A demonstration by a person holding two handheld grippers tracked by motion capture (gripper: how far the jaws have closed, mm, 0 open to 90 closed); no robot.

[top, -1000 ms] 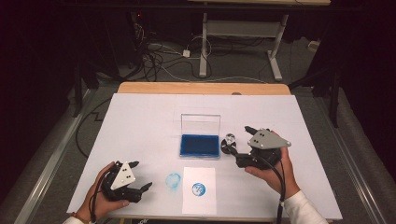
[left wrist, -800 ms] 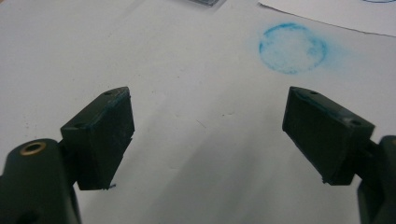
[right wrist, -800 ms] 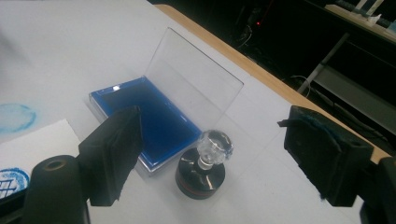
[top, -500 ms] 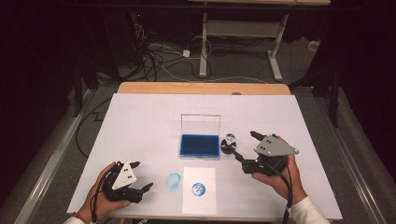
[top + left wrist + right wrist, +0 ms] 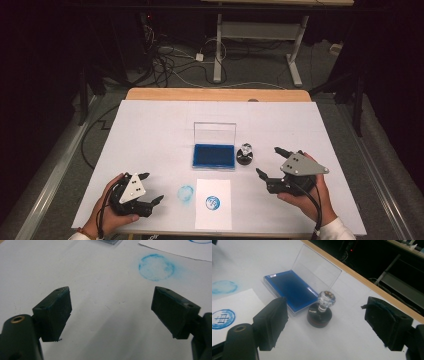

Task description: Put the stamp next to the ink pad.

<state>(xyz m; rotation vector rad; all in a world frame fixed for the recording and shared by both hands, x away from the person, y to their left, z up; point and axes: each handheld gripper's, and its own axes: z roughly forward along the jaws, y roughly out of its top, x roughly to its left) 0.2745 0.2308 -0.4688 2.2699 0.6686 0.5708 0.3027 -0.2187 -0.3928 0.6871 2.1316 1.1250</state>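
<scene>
Round black stamp with a clear glass-like knob stands upright on the white table, just beside the right edge of the flat blue ink pad in its open clear plastic case. It touches nothing but the table. The right gripper is near it, with its jaws wide apart and empty. In the right gripper view the stamp sits between the two black jaws, but farther off, so they are not around it yet.

The white sheet of paper with a round blue print lies in front of the ink pad. A smudgy blue ring on the table is just left of the paper. The left gripper rests near that ring, and its jaws are apart and hold nothing too.

The job now looks like picking up the stamp. To do it well, the right gripper should slide in low and straight until the thin neck under the knob is between the jaws. It should close softly. The knob is smooth and could slip. It should stay away from the thin case lid, which could tip.
</scene>
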